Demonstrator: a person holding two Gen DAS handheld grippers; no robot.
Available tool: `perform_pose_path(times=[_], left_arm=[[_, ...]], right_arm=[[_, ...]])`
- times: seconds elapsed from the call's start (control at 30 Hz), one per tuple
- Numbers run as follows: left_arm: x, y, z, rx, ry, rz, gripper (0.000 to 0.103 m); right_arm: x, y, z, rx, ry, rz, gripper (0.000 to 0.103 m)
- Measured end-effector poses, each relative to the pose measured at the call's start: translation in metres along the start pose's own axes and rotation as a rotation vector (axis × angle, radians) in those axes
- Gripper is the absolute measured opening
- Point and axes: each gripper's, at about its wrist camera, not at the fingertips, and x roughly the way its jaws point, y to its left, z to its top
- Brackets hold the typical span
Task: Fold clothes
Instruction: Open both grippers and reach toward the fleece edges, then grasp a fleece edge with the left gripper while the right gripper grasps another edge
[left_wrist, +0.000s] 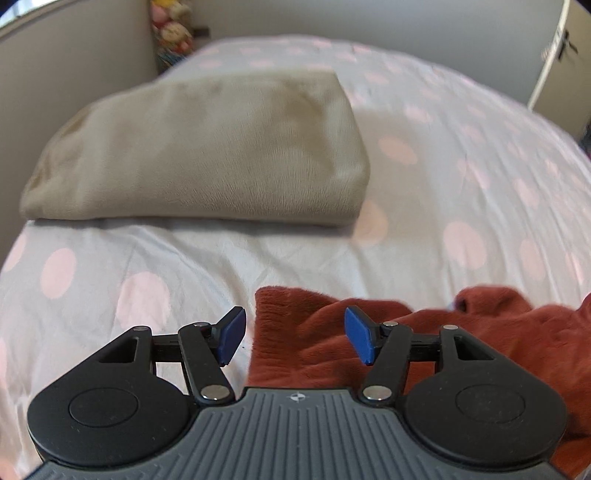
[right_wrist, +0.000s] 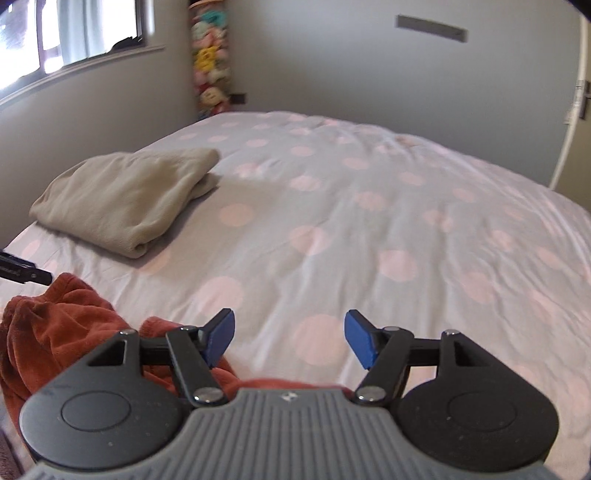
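Bedroom, mid-task: my two grippers, left (left_wrist: 294, 335) and right (right_wrist: 289, 339), hang with jaws apart, holding nothing, above one rumpled rust garment (left_wrist: 480, 343); one folded beige garment (left_wrist: 207, 147) lies on the spotted bedspread (right_wrist: 369, 206).

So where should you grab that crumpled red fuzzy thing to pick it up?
Probably by the flat corner of the red garment nearest the left gripper. That corner lies spread on the bedspread, while the rest is bunched. Come down from above with open jaws straddling the edge and pinch it.
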Motion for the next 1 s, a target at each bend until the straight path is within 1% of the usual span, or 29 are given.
perform_pose_path(times=[0.13,0.23,0.3,0.37,0.43,0.53,0.57,0.6,0.63,0.67,0.7,0.73,0.77,0.8,0.83,0.87,0.9,1.0], left_arm=[[0.033,0.013,0.004,0.022,0.074,0.014,0.059],[0.054,0.020,0.001,0.019,0.123,-0.007,0.059],[0.067,0.023,-0.001,0.002,0.145,-0.023,0.061],[0.075,0.026,-0.004,-0.015,0.156,-0.034,0.065],[0.080,0.027,-0.007,-0.025,0.155,-0.041,0.070],[0.082,0.023,-0.012,-0.018,0.142,-0.034,0.073],[0.083,0.021,-0.013,-0.012,0.138,-0.028,0.073],[0.084,0.018,-0.014,-0.009,0.134,-0.021,0.074],[0.085,0.016,-0.015,-0.007,0.129,-0.015,0.073],[0.085,0.013,-0.016,-0.002,0.122,-0.007,0.073],[0.084,0.010,-0.016,0.009,0.111,-0.006,0.066],[0.082,0.007,-0.016,0.019,0.100,-0.011,0.054],[0.079,0.004,-0.016,0.024,0.092,-0.020,0.048],[0.076,0.002,-0.017,0.023,0.085,-0.031,0.033],[0.072,0.000,-0.017,0.021,0.078,-0.043,0.024],[0.067,-0.002,-0.017,0.018,0.067,-0.038,0.022],[0.060,-0.002,-0.017,0.012,0.050,-0.031,0.018],[0.032,0.000,-0.018,-0.017,-0.017,-0.023,0.015]], right_arm=[[0.047,0.025,0.010,-0.064,0.072,0.088,0.071],[0.086,0.046,0.009,-0.097,0.131,0.160,0.073],[0.110,0.058,0.005,-0.104,0.176,0.192,0.073],[0.132,0.067,-0.001,-0.111,0.216,0.211,0.073],[0.149,0.072,-0.009,-0.118,0.254,0.207,0.073],[0.166,0.072,-0.020,-0.096,0.310,0.219,0.072],[0.169,0.072,-0.024,-0.089,0.328,0.224,0.070],[0.172,0.072,-0.029,-0.083,0.344,0.231,0.058],[0.172,0.072,-0.033,-0.080,0.348,0.238,0.056],[0.169,0.073,-0.035,-0.081,0.339,0.238,0.051],[0.166,0.074,-0.036,-0.081,0.331,0.239,0.035],[0.162,0.074,-0.036,-0.076,0.325,0.242,0.029],[0.157,0.075,-0.035,-0.068,0.318,0.242,0.023],[0.151,0.075,-0.035,-0.065,0.309,0.235,0.020],[0.145,0.075,-0.034,-0.060,0.295,0.226,0.018],[0.136,0.072,-0.033,-0.048,0.277,0.219,0.017],[0.126,0.069,-0.030,-0.031,0.256,0.210,0.016],[0.085,0.052,-0.017,0.009,0.166,0.154,0.014]])
